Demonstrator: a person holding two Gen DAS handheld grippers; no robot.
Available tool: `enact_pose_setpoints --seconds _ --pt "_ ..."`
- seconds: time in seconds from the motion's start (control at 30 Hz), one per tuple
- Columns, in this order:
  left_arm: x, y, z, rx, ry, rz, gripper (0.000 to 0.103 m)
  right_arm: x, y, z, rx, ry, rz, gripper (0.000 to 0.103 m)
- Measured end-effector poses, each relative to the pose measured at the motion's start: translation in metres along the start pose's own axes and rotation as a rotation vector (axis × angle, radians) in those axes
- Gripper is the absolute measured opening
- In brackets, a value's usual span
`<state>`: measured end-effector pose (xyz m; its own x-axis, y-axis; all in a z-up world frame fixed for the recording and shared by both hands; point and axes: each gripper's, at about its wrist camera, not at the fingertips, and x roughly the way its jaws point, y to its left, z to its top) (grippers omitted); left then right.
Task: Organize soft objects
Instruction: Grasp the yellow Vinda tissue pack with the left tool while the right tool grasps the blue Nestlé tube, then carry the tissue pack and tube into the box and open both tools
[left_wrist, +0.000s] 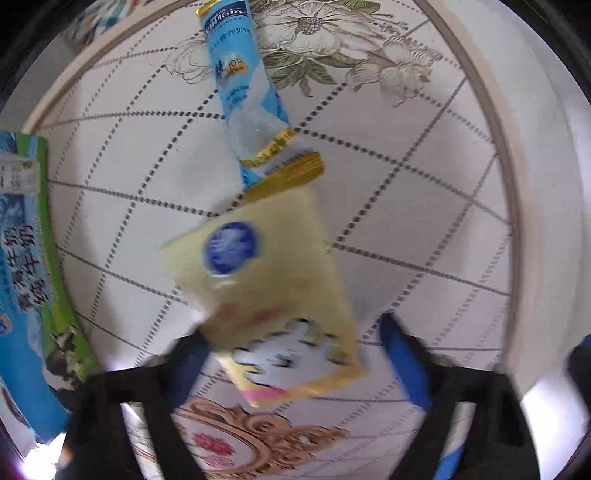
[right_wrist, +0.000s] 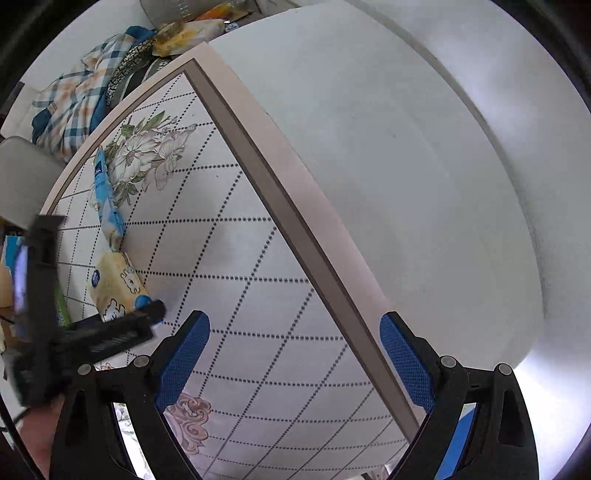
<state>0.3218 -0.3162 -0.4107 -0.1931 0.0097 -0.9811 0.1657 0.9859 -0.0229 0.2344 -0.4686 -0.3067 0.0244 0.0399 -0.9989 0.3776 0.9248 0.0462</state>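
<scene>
1. Soft pale-yellow tissue pack with blue round logo (left_wrist: 266, 295) lies on the tiled-pattern tabletop (left_wrist: 406, 206); its print is motion-blurred.
2. Left gripper (left_wrist: 291, 354) straddles the pack's near end, fingers spread; contact cannot be told.
3. Light-blue gold-ended sachet (left_wrist: 251, 99) touches the pack's far end.
4. Blue-green milk carton (left_wrist: 26, 277), cut off at the frame's left.
5. Right gripper (right_wrist: 295, 350) hangs released, empty, over the table edge.

Taking the yellow tissue pack (left_wrist: 266, 295) as landmark: the desk (left_wrist: 424, 206) to its right lies bare up to the raised pale rim (left_wrist: 511, 192), wide enough for a hand-held gripper. Touching its far end, the blue sachet (left_wrist: 247, 92) blocks that way. To its left a bare strip runs before the green-edged milk carton (left_wrist: 44, 280).
</scene>
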Motion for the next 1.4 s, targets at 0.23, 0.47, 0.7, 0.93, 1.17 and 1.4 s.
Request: enact_pose_setpoints --seconds 0.23,0.47,0.7,0.93,1.17,1.4 --pt "-0.007 0.047 0.005 -0.110 -0.065 0.035 0.062 0.001 0.051 0.031 -0.109 0.002 0.040 0.095" --pt "-0.008 0.097 0.021 -0.297 -0.087 0.014 0.061 0.014 0.162 0.081 -0.305 0.038 0.126 0.095" --pt "-0.006 0.108 0.024 -0.339 -0.098 -0.008 0.061 0.068 0.255 0.140 -0.313 0.171 0.155 0.090" --pt "-0.002 0.111 0.020 -0.337 -0.105 -0.012 0.061 0.102 0.295 0.160 -0.350 0.226 0.054 0.055" --pt "-0.011 0.120 0.013 -0.316 -0.119 -0.008 0.061 0.094 0.299 0.149 -0.513 0.179 -0.079 0.021" --pt "-0.036 0.105 0.010 -0.272 -0.167 -0.018 0.060 0.070 0.252 0.134 -0.509 0.129 -0.071 0.016"
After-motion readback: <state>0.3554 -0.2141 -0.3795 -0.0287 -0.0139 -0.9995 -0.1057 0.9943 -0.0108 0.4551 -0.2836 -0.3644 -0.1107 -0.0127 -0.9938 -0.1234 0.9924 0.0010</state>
